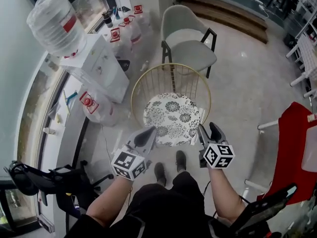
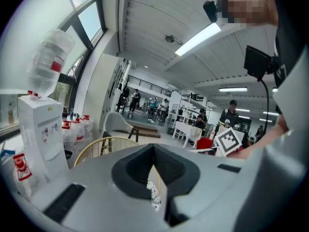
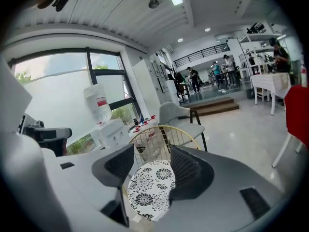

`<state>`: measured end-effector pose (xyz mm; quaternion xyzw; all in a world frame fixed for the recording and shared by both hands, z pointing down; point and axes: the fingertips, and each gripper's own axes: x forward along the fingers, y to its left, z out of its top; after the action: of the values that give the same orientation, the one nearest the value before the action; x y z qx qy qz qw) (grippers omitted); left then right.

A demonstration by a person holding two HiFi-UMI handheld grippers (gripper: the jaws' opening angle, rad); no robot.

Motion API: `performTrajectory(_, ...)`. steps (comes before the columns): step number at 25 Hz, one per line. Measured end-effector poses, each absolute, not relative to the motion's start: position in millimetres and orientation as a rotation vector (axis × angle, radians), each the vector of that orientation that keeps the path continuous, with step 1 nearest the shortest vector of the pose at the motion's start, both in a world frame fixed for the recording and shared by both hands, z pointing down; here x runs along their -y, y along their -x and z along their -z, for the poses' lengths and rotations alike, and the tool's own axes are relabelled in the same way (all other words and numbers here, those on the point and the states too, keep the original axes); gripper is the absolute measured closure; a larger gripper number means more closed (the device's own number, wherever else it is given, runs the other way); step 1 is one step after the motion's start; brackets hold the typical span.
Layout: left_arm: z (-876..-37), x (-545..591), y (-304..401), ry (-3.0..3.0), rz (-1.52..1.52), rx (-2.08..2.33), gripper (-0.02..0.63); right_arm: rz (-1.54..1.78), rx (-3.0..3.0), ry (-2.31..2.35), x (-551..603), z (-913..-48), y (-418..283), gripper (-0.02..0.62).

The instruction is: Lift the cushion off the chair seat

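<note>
A round white cushion with black flowers (image 1: 172, 118) lies on the seat of a gold wire chair (image 1: 171, 64) right in front of me. My left gripper (image 1: 148, 133) hovers at the cushion's near left edge, its jaws brought together to a point; in the left gripper view (image 2: 154, 149) only a sliver of cushion (image 2: 155, 197) shows under them. My right gripper (image 1: 208, 131) is by the near right edge, open. In the right gripper view (image 3: 152, 151) the cushion (image 3: 149, 187) shows in the gap, with nothing touching the pads.
A water dispenser (image 1: 99, 58) with a big bottle (image 1: 52, 21) stands at the left, spare bottles (image 1: 94, 105) on the floor beside it. A grey armchair (image 1: 190, 48) sits behind the wire chair. A red chair (image 1: 297, 148) is at the right. My shoes (image 1: 168, 167) are at the chair's front.
</note>
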<state>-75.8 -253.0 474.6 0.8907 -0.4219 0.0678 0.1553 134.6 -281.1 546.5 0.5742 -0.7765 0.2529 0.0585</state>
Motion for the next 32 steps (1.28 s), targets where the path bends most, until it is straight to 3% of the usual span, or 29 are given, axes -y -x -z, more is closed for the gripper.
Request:
performTrajectory(15,-616,268,50,-2.370,-0.362,1.134,0.598,-1.135,2.081,-1.597,265,-737,-155,0.298)
performTrajectory(32,-727,266,55,-2.241,-0.476,1.114,0.598,-1.475,1.834,-1.639,257,-884,-164,0.287)
